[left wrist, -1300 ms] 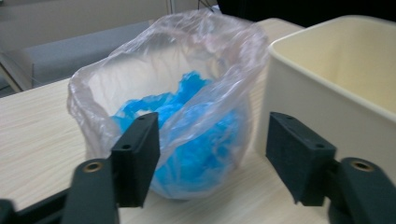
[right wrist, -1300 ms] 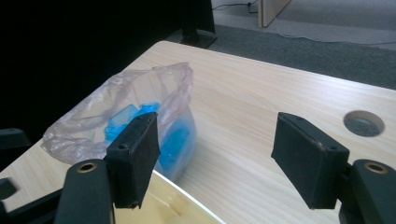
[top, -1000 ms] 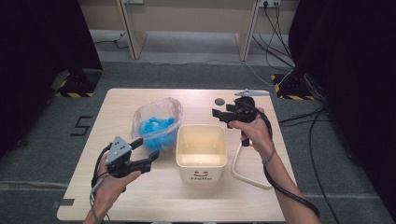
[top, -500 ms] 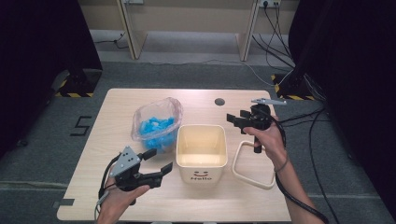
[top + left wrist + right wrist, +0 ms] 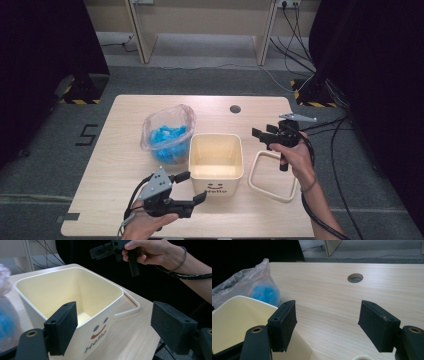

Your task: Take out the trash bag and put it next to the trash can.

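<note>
Left claw (image 5: pixel 192 189): spread, just been opening, nothing between; bin (image 5: pixel 216 159) just ahead.
Right claw (image 5: pixel 260 136): spread, seemingly empty; frame (image 5: pixel 272 176) below.

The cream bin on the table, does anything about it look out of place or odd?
Its square rim ring is off, lying flat on the table to the right of the cream bin. The bin stands upright and looks empty. Nothing looks spilled or damaged.

A: How is the light?
B: Even and soft from overhead on the table (image 5: pixel 120 165); faint shadows, dark surroundings at both sides
A: Sharpness?
B: High view slightly soft. In the gripper views the near plastic bag (image 5: pixel 6 315) blurs; no strong glare
</note>
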The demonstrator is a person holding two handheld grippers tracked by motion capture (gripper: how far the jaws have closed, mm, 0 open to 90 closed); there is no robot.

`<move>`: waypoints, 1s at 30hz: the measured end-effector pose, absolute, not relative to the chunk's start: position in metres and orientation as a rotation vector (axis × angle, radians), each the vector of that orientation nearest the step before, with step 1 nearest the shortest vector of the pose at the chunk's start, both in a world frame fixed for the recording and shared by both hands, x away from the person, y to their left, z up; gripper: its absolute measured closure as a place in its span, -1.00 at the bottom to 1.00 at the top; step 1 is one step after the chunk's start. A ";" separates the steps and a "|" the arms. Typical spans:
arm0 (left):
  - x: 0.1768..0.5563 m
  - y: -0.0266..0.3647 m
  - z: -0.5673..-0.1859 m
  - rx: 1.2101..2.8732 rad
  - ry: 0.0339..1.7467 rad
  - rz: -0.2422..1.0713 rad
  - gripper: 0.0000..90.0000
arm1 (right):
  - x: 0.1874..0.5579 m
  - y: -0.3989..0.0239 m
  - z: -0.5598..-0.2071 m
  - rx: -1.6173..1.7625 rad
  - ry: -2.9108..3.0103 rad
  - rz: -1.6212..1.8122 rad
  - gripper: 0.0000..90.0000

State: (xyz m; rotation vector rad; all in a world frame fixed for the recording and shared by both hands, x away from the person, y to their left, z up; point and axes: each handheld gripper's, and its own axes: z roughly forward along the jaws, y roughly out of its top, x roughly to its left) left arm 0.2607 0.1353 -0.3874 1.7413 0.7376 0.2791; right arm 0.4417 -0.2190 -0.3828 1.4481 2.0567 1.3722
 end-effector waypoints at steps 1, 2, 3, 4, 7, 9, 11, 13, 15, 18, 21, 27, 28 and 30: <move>0.260 0.133 -0.389 1.746 0.731 0.272 -0.54 | 0.440 -0.222 -0.384 1.450 2.055 1.365 -0.33; 0.259 0.131 -0.390 1.750 0.723 0.266 -0.54 | 0.439 -0.224 -0.386 1.454 2.052 1.362 -0.33; 0.258 0.129 -0.391 1.754 0.715 0.260 -0.54 | 0.437 -0.227 -0.387 1.455 2.047 1.360 -0.33; 0.257 0.127 -0.393 1.755 0.710 0.254 -0.54 | 0.436 -0.230 -0.389 1.458 2.040 1.360 -0.33; 0.253 0.121 -0.397 1.763 0.695 0.235 -0.55 | 0.431 -0.238 -0.394 1.482 2.023 1.361 -0.33; 0.251 0.118 -0.400 1.768 0.687 0.223 -0.56 | 0.428 -0.242 -0.396 1.487 2.011 1.367 -0.33; 0.249 0.114 -0.403 1.772 0.680 0.214 -0.56 | 0.425 -0.246 -0.398 1.486 2.004 1.358 -0.33; 0.247 0.111 -0.406 1.783 0.667 0.208 -0.56 | 0.423 -0.249 -0.399 1.482 1.994 1.348 -0.33; 0.245 0.108 -0.410 1.790 0.658 0.209 -0.57 | 0.420 -0.252 -0.401 1.483 1.983 1.341 -0.32; 0.242 0.104 -0.417 1.820 0.640 0.216 -0.57 | 0.417 -0.255 -0.403 1.480 1.975 1.320 -0.32; 0.240 0.102 -0.426 1.847 0.630 0.233 -0.58 | 0.413 -0.257 -0.408 1.465 1.975 1.278 -0.31; 0.239 0.106 -0.439 1.884 0.620 0.278 -0.58 | 0.406 -0.266 -0.421 1.483 1.971 1.255 -0.30; 0.239 0.107 -0.441 1.888 0.617 0.289 -0.58 | 0.405 -0.268 -0.424 1.491 1.964 1.254 -0.30; 0.239 0.110 -0.446 1.898 0.619 0.302 -0.58 | 0.403 -0.272 -0.428 1.504 1.945 1.253 -0.30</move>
